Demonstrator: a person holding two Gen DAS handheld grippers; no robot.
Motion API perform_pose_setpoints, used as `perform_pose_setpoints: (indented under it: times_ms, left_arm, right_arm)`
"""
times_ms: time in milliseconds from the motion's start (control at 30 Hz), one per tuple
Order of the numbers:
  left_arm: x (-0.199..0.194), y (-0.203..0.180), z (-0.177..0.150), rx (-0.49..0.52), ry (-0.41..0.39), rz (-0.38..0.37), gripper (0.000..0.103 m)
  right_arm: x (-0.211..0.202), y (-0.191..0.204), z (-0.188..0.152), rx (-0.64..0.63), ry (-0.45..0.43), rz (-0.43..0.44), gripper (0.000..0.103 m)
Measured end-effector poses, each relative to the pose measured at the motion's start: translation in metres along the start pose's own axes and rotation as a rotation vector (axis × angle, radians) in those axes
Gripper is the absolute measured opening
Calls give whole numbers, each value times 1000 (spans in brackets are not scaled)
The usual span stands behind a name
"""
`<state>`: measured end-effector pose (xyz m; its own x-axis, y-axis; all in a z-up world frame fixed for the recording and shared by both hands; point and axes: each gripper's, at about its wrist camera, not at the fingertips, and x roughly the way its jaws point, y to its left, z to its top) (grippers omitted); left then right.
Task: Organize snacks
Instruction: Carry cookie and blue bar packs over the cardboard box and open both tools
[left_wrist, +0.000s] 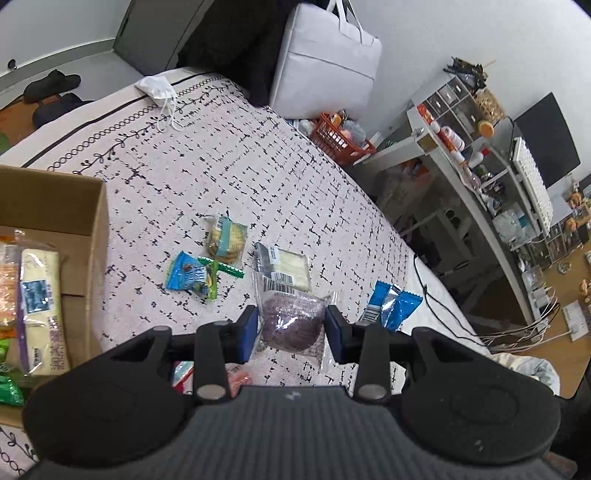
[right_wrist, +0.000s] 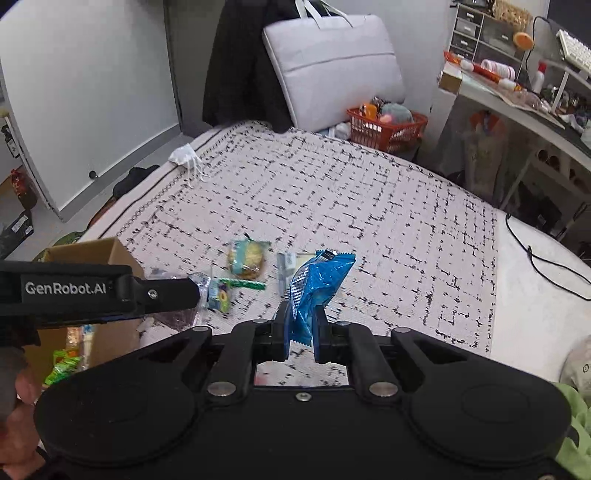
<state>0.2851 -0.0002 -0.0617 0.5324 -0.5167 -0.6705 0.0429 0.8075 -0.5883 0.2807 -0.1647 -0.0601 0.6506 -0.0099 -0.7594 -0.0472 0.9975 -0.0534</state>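
Bed (left_wrist: 229, 155) has snacks at twelve o'clock; left gripper (left_wrist: 291, 330) squeezes purple snack (left_wrist: 291, 321); right gripper (right_wrist: 302, 328) pinches blue packet (right_wrist: 314, 288).

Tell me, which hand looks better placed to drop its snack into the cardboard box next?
Probably the left. The left gripper holds the purple snack pack right beside the cardboard box. The right gripper, shut on the blue packet, sits farther from it.

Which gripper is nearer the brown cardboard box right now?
Left. The left gripper, holding a purple snack packet, is beside the brown cardboard box; the right gripper, gripping a blue wrapper, is farther away.
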Motion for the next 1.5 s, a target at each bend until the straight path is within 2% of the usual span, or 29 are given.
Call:
perform_pose_setpoints:
  times_ms: [167, 433, 933, 1500]
  left_arm:
    - [-20, 15, 2, -8, -22, -18, 38]
    - [-47, 52, 7, -26, -42, -2, 38]
    - [-73, 117, 18, -69, -55, 73, 38]
    - [-86, 166, 41, -140, -87, 199, 40]
  right_arm:
    - [-9, 26, 1, -15, -15, 4, 11]
    - [-18, 78, 5, -44, -41, 41, 11]
    - [-17, 147, 9, -96, -45, 133, 11]
    - [17, 197, 12, -144, 14, 253, 12]
